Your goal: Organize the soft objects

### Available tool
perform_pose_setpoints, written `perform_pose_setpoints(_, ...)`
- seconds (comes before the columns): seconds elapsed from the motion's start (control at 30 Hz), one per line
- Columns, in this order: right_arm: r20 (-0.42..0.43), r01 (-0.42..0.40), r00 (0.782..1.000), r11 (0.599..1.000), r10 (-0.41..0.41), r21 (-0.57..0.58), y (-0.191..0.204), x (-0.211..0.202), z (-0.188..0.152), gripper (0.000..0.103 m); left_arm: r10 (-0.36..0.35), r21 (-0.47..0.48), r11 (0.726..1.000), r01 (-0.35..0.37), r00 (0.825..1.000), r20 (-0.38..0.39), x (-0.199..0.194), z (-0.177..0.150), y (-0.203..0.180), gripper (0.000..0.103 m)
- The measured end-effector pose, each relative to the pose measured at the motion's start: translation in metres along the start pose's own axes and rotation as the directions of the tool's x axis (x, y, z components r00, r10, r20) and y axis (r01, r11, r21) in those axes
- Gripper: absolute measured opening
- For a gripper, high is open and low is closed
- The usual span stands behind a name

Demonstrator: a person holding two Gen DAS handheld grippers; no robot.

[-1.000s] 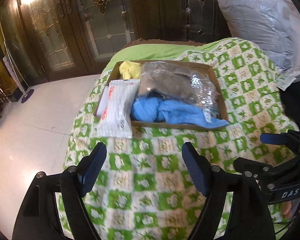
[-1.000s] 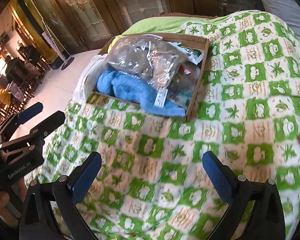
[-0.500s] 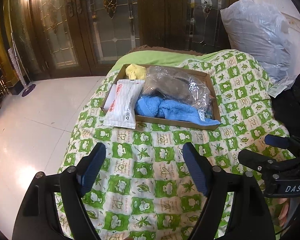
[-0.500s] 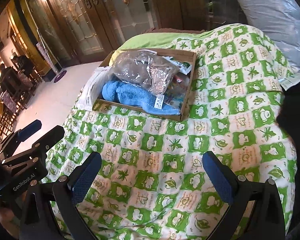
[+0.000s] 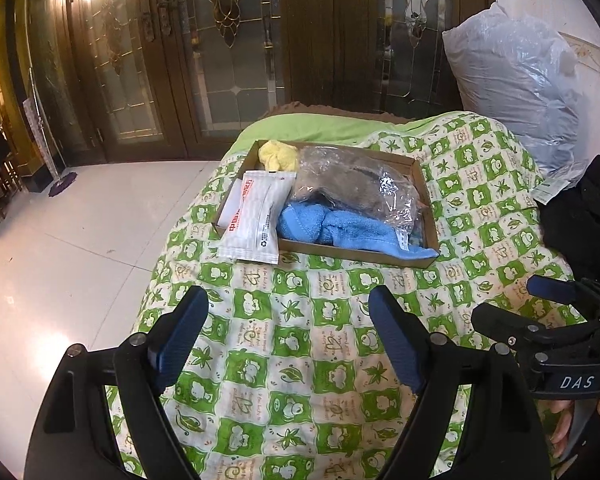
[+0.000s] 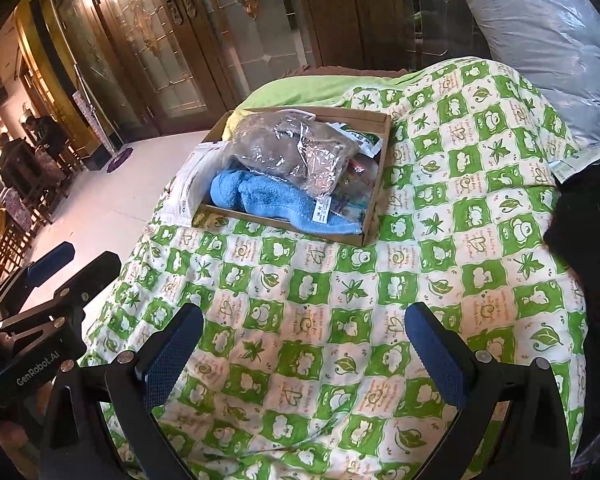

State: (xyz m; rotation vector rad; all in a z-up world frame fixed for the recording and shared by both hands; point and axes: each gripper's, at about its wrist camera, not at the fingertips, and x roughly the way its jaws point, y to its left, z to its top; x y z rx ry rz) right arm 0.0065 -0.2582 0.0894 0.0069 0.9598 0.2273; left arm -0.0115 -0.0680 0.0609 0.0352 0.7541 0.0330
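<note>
Over the last second both grippers had drawn back and up from the box [image 5: 342,249], which showed smaller and farther off than before — to my eye a retreat after loading, the sorting near done. The left gripper [image 5: 288,334] had just been widening, its fingers apart with nothing between them; the right gripper [image 6: 304,346] stood spread and empty too. On the quilt [image 5: 300,344] the box held a blue towel [image 5: 332,229], a clear bagged bundle [image 5: 352,188], a yellow cloth [image 5: 278,155] — and a white packet [image 5: 256,216] overhanging its near-left rim.
</note>
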Motion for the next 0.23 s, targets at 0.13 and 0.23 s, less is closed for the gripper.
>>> perform_pose_setpoints(0.13, 0.006, 0.000, 1.000, 1.000, 0.000, 0.003, -0.0002, -0.0010, 0.0001, 0.103, 0.016, 0.007, 1.000, -0.017, 1.000, 0.008, -0.0005, -0.0003, -0.0016, 0.083)
perform_pose_setpoints(0.23, 0.013, 0.004, 1.000, 1.000, -0.004, 0.007, 0.0005, -0.0004, -0.0016, 0.103, 0.045, 0.017, 0.999, -0.045, 0.999, 0.018, -0.0002, -0.0009, -0.0035, 0.083)
